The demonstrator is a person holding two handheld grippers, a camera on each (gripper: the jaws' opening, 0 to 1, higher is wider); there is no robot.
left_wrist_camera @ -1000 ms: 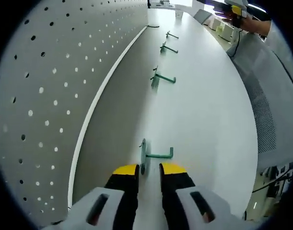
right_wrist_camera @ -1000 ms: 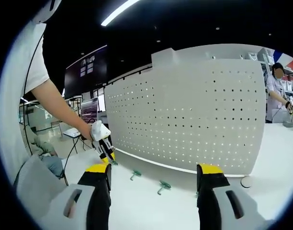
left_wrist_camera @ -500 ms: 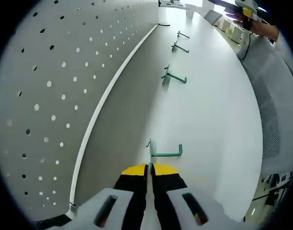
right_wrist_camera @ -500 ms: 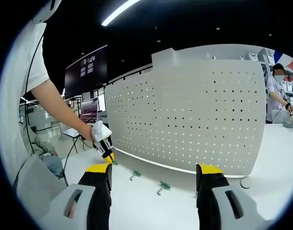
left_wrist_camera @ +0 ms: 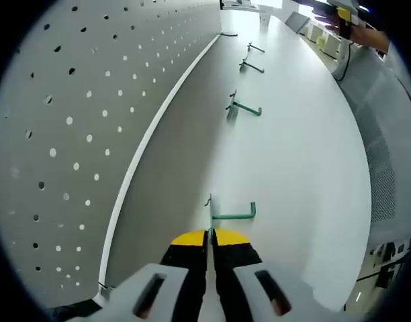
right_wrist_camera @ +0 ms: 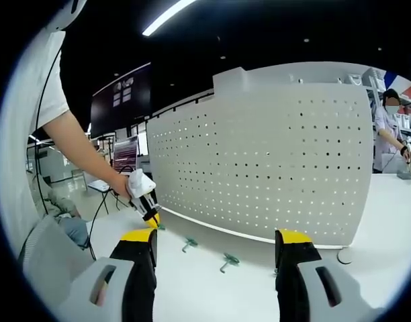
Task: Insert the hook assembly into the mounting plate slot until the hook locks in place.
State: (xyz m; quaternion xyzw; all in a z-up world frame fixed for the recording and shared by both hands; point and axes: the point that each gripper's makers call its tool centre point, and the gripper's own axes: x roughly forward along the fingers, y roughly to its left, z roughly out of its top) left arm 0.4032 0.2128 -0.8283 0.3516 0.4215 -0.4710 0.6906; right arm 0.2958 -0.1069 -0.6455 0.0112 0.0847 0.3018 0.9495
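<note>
Hook (left_wrist_camera: 232, 215): green, flat on the counter (left_wrist_camera: 293, 154) just beside the pegboard (left_wrist_camera: 78, 121) foot
Left gripper (left_wrist_camera: 210, 236): jaws pinched tight on the hook's base, ready to lift it toward a slot
Right gripper (right_wrist_camera: 215, 245): jaws wide apart, holding nothing, well back from the pegboard

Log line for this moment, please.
left tool: shut on green metal hook | right tool: open, idle | white perforated mounting plate: hook not inserted | table
</note>
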